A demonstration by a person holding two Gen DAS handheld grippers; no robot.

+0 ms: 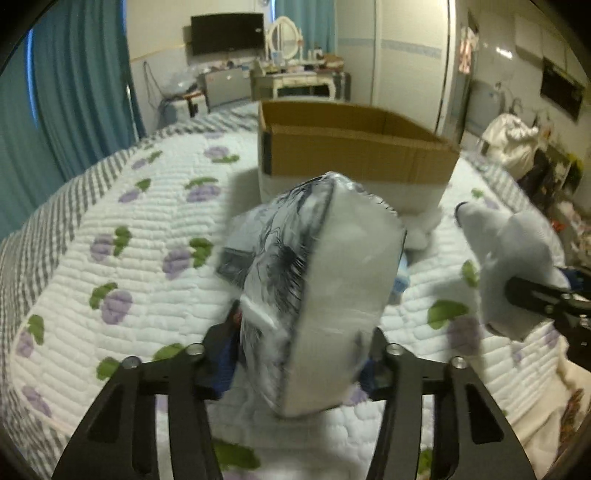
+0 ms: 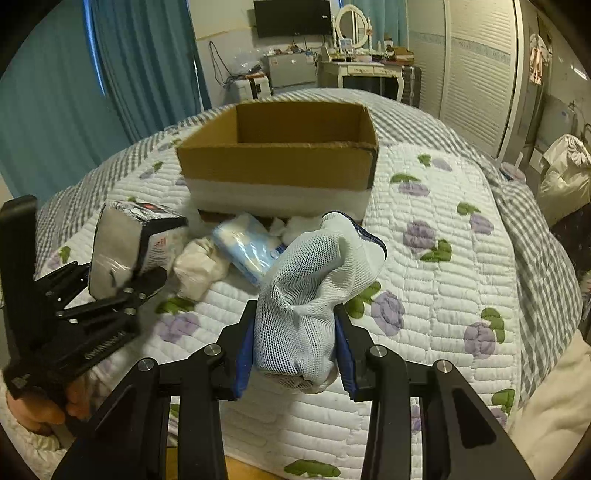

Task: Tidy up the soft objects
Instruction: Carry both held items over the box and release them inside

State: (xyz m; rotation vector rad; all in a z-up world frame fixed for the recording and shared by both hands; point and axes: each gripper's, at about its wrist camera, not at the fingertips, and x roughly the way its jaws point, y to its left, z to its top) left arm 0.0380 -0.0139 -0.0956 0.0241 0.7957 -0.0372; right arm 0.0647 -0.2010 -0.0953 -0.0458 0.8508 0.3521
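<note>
Up close, the right tool (image 2: 295,354) pinches a white mesh sock (image 2: 314,288) w/ a dark blue cuff between its blue pads, held above the bed (image 2: 443,258). The left tool (image 1: 303,347) clamps a plastic-wrapped white pack (image 1: 325,295) w/ black print, tilted upward. Beyond them, on the quilt w/ purple flowers, lie a crumpled white cloth (image 2: 199,266) and a blue-and-white soft pack (image 2: 251,247), touching each other, just in front of the box. Farther back, an open cardboard box (image 2: 280,162) sits on the bed. Behind: teal curtains (image 2: 140,66), wall TV (image 2: 291,16), white dressing table (image 2: 362,70).
</note>
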